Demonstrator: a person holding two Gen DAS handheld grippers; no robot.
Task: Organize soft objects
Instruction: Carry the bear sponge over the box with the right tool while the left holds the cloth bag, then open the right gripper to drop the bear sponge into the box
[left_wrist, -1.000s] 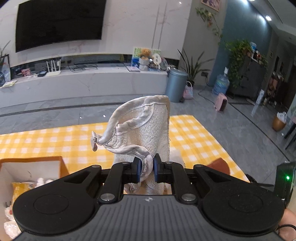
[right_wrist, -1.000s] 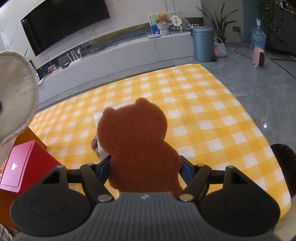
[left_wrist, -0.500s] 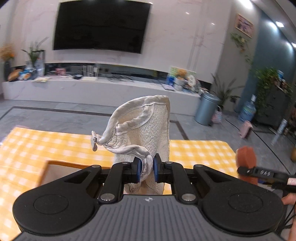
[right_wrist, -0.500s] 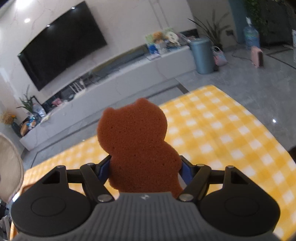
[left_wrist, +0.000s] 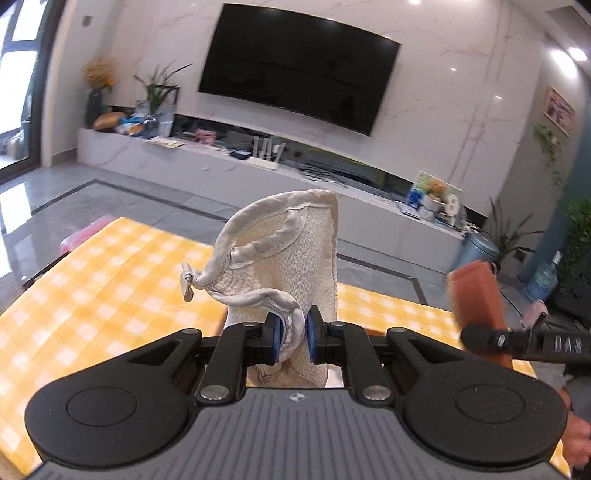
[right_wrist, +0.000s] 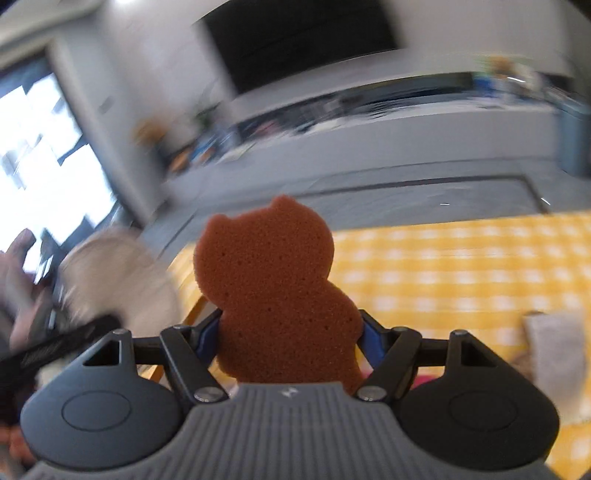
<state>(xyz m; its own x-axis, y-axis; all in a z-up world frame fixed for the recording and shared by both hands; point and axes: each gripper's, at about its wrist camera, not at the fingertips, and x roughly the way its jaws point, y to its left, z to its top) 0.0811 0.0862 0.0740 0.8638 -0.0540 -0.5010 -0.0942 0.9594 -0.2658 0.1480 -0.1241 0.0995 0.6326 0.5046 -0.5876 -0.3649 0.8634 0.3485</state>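
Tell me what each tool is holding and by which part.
Left tool pinches the cream cloth mitt at its lower bound edge. Right tool clamps the brown bear-shaped sponge across its lower body.

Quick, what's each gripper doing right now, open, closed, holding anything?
Left gripper: closed on the cream cloth mitt.
Right gripper: jaws wide but closed on the brown bear-shaped sponge.

Yellow checked tablecloth (left_wrist: 110, 280) lies open ahead; brown sponge (left_wrist: 476, 299) crowds the right.
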